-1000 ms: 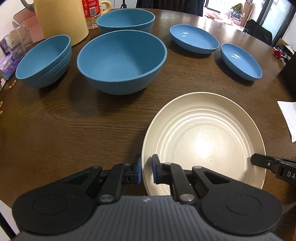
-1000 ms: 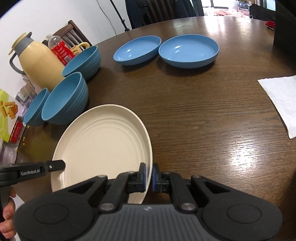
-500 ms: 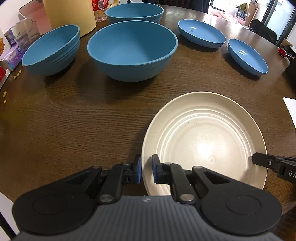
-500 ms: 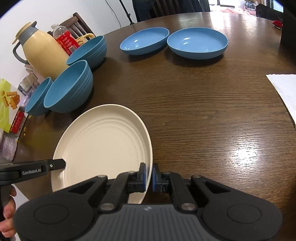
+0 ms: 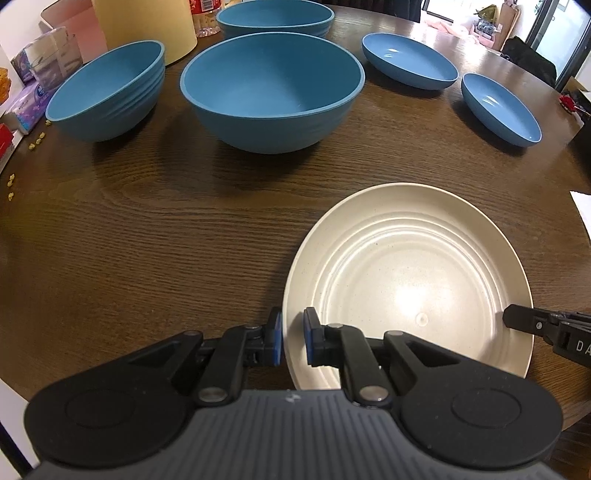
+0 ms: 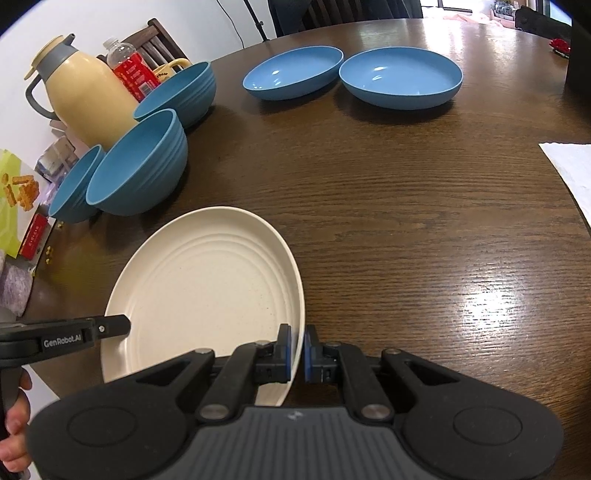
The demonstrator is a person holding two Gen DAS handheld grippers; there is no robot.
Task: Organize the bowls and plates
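Note:
A cream ridged plate (image 5: 406, 280) (image 6: 207, 291) is held over the dark wooden table by both grippers. My left gripper (image 5: 292, 341) is shut on the plate's left rim, and my right gripper (image 6: 297, 352) is shut on its right rim. Each gripper's black finger shows at the opposite edge of the other's view. Beyond the plate stand three blue bowls: a big one in the middle (image 5: 271, 88) (image 6: 138, 162), one at the left (image 5: 105, 88) and one behind (image 5: 275, 16). Two shallow blue plates (image 5: 408, 61) (image 5: 500, 107) lie at the far right.
A yellow thermos jug (image 6: 86, 92), a red-labelled bottle (image 6: 133, 72) and a mug stand behind the bowls. Tissue packs (image 5: 27, 99) and snack packets crowd the left edge. A white paper napkin (image 6: 570, 173) lies at the right. A person's hand (image 6: 14, 435) holds the left gripper.
The plate keeps its place between both grippers, while the bowls and blue plates sit lower and nearer in both views, as if the cameras tipped slightly forward.

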